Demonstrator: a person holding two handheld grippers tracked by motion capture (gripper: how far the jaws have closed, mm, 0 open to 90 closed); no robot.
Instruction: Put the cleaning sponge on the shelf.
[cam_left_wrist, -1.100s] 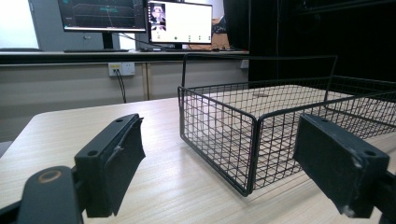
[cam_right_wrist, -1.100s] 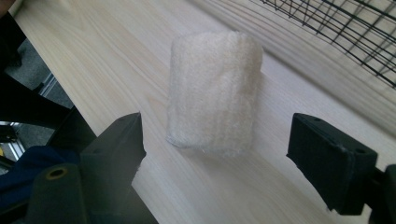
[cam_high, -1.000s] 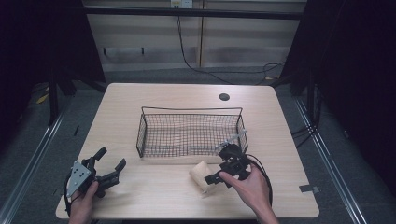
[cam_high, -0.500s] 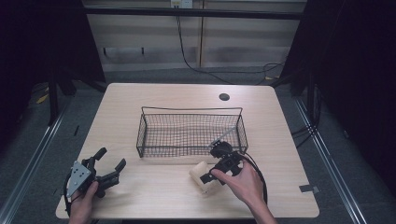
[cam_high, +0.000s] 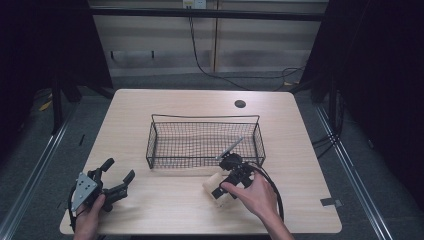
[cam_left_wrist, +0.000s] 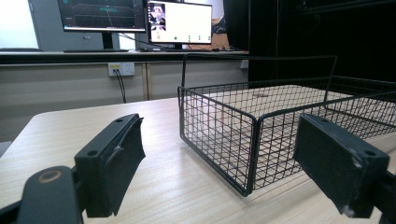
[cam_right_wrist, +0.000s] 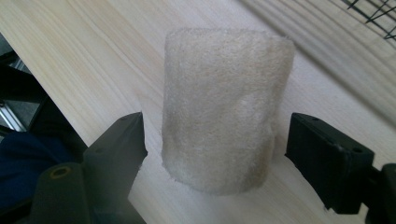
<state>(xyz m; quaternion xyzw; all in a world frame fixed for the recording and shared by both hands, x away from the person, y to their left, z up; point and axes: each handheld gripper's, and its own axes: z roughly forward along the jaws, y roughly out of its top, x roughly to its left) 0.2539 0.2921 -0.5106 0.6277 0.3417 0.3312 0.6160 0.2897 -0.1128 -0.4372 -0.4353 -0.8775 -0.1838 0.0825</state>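
Straddling the pale fuzzy cloth roll (cam_right_wrist: 224, 112) on the light wooden table (cam_high: 165, 210) beside the black wire basket (cam_high: 205, 137), the right gripper (cam_right_wrist: 215, 154) has been closing (pads not yet touching); centring is advised before squeezing.

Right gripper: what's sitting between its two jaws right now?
A pale fuzzy roll lies on the table between the open jaws of the right gripper; the pads don't touch it, per the right gripper view.
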